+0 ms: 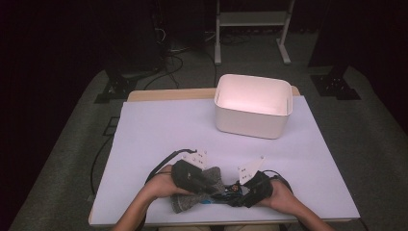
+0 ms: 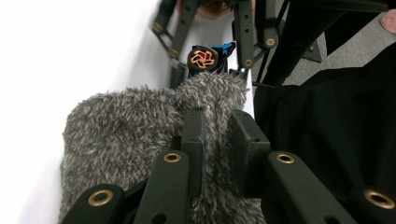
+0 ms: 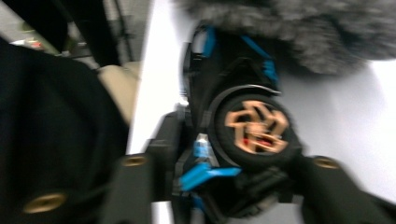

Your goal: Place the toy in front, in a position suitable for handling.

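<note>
Near the table's front edge, the fuzzy grey cloth is being pinched by the left gripper; the toy car is being squeezed by the right gripper and should be pulled out slowly.

The fuzzy cloth lies on the table near its front edge. The toy car lies just right of the cloth, touching it. The tub stands at the back of the table, to the right, well apart from both.
</note>
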The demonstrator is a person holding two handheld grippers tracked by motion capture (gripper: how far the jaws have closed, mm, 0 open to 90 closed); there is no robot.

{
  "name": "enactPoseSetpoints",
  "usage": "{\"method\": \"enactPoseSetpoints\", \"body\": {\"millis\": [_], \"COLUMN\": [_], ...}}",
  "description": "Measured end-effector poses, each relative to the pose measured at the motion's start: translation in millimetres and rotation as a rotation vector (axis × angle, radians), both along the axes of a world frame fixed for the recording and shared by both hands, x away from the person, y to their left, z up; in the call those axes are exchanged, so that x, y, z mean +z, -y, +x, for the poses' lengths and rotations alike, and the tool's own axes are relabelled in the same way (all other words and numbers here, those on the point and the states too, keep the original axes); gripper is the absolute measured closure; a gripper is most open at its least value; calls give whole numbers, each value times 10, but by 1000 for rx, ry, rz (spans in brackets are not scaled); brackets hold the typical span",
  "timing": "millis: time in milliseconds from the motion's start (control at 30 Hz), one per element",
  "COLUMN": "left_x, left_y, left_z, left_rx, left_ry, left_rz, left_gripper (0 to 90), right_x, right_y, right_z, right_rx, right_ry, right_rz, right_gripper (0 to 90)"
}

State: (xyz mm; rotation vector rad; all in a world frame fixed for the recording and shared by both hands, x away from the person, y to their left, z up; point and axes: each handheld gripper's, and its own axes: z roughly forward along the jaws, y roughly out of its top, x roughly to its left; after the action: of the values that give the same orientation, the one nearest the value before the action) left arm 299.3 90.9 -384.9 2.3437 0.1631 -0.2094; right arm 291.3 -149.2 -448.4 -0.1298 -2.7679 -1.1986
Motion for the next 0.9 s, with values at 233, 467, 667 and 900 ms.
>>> {"method": "enactPoseSetpoints", "body": {"millis": [233, 467, 667, 900], "left_x": [105, 183, 72, 167], "left_y": [19, 288, 360, 326], "left_z": [61, 286, 302, 227], "left_rx": [25, 49, 40, 88], "left_ry": [49, 138, 119, 135], "left_rz": [-2, 80, 84, 125], "left_gripper": [780, 786, 745, 542], "right_x": [46, 76, 36, 50], "right_y": [-21, 61, 200, 315], "right_z": [-12, 247, 253, 214], "right_rx": [-3, -74, -110, -134], "right_ry": [101, 144, 89, 96], "right_rz": [-26, -46, -6, 6], "right_gripper": [566, 564, 467, 486]}}
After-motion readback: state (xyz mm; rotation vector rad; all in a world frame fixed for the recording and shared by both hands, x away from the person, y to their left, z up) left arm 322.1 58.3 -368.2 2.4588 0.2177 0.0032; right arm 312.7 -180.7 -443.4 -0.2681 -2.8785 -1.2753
